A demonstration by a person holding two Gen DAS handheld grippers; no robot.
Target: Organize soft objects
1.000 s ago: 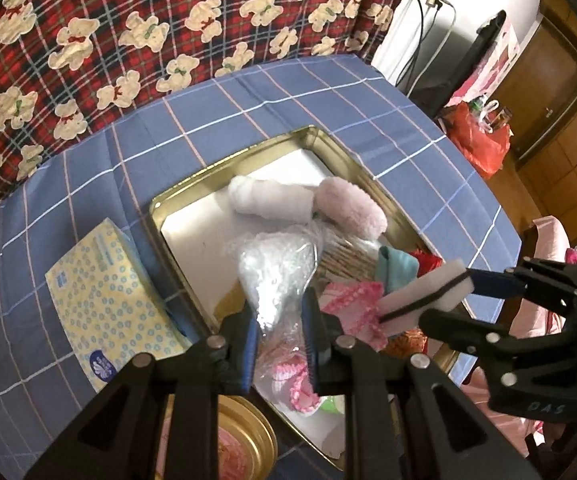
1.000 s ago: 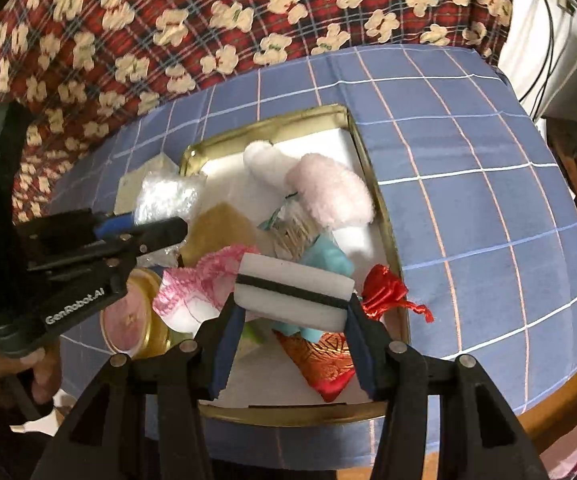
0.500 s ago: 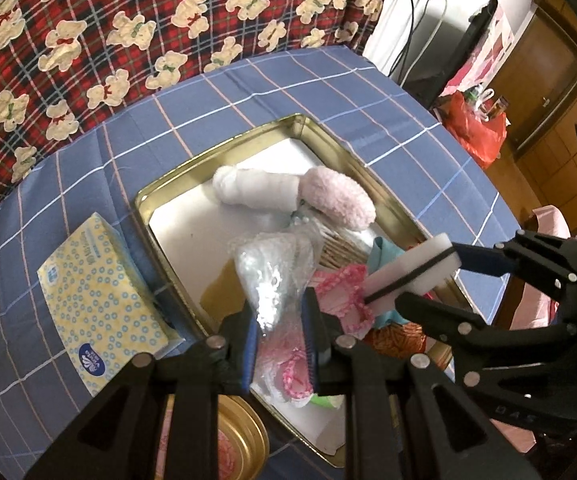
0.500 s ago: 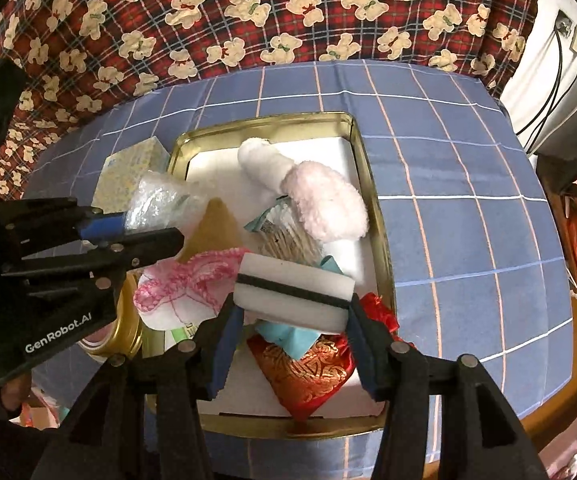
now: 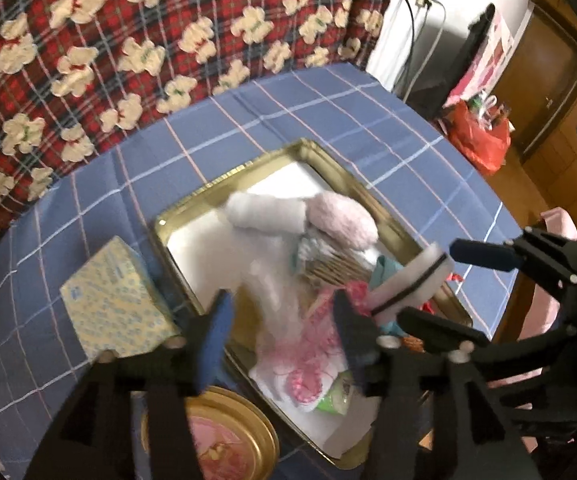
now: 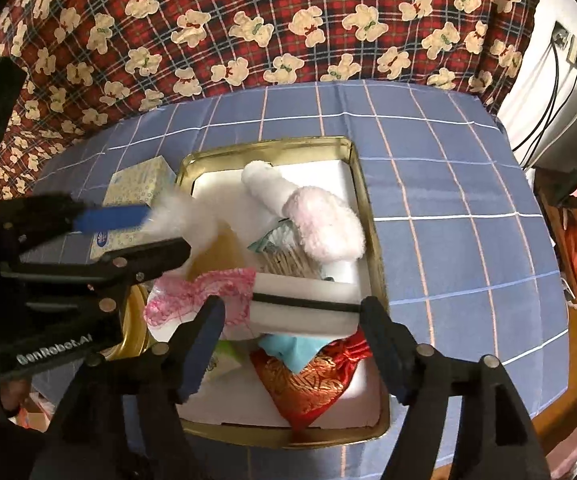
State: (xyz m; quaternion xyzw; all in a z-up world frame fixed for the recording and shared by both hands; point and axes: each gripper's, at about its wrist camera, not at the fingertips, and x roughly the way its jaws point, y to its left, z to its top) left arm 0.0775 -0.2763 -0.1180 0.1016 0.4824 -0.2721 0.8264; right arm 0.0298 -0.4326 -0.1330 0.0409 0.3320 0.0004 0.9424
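A: plastic bag [image 5: 272, 280] is a motion-blurred white smear, edges unreadable. Round tin [image 5: 224, 436] half hidden behind the finger.

B: Same blur from the right view. Can't tell if the sponge [image 6: 308, 306] touches either pad.

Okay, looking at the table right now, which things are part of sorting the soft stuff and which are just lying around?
Part of the job:
- gold rectangular metal tin
- clear crinkly plastic bag, blurred, between the left claw's parted fingers
- white foam sponge with black stripe, between the right claw's fingers
- pink fluffy roll
- red brocade pouch

Just lying about:
- yellow dotted tissue box
- round gold lid
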